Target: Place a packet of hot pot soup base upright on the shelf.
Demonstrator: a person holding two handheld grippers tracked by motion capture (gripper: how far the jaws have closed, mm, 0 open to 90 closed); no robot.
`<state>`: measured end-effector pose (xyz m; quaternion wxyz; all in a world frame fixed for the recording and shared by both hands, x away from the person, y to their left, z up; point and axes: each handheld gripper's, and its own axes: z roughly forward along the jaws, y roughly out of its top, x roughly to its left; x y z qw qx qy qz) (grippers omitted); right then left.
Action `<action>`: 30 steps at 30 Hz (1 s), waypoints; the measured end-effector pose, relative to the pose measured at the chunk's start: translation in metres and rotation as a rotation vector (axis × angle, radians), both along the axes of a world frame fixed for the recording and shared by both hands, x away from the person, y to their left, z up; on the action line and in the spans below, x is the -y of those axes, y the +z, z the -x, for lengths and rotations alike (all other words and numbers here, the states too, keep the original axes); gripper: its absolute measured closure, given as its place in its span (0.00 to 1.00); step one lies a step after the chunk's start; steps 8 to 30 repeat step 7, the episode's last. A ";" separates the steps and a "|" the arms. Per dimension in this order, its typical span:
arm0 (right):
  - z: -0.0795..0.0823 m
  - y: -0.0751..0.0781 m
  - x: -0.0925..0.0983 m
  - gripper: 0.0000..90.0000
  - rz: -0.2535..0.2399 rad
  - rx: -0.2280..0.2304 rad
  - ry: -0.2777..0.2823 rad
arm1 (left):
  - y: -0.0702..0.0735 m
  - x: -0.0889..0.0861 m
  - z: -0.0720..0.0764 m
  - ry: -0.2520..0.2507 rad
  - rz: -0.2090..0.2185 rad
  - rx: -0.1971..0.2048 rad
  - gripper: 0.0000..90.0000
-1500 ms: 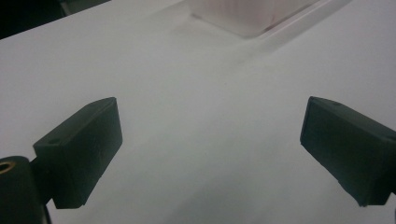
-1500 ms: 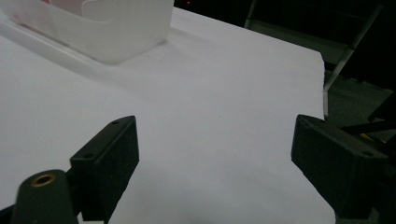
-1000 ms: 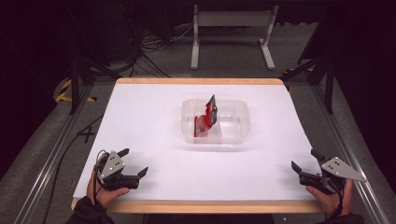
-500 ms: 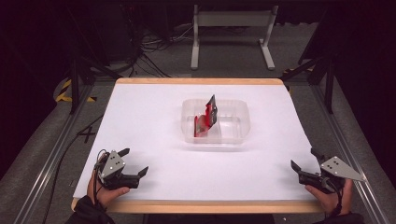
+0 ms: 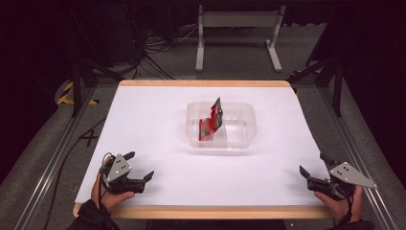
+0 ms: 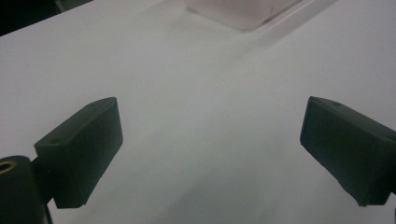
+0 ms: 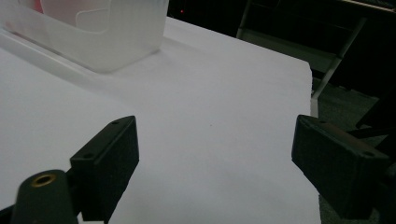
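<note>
A clear plastic container sits near the middle of the white table, a little toward the far side. Inside it a red and black packet stands on edge, leaning against the container's inner wall or divider; from the high view its print is too small to read, so it may be a snack or sachet pouch.

The left gripper rests at the near left corner of the table, held in a hand whose dark sleeve comes in from the bottom edge. Its jaws are spread wide with nothing between them, and in the left gripper view only bare white tabletop lies in the gap, with the container's blurred corner far ahead.

The right gripper sits at the near right corner, well apart from the container, its grey three-cornered plate on top. Its jaws are likewise spread and empty. In the right gripper view the container stands ahead to the left, and the table's edge runs past the outer jaw.

Nothing lies between either gripper and the container. Beyond the table stand a grey metal frame and loose cables on the floor.
</note>
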<state>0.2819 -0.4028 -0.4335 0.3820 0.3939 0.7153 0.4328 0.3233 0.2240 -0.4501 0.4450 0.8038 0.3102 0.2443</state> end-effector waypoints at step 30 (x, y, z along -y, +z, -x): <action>0.002 0.002 0.001 0.17 -0.003 0.004 -0.003 | 0.000 0.002 0.000 -0.009 -0.010 -0.002 0.07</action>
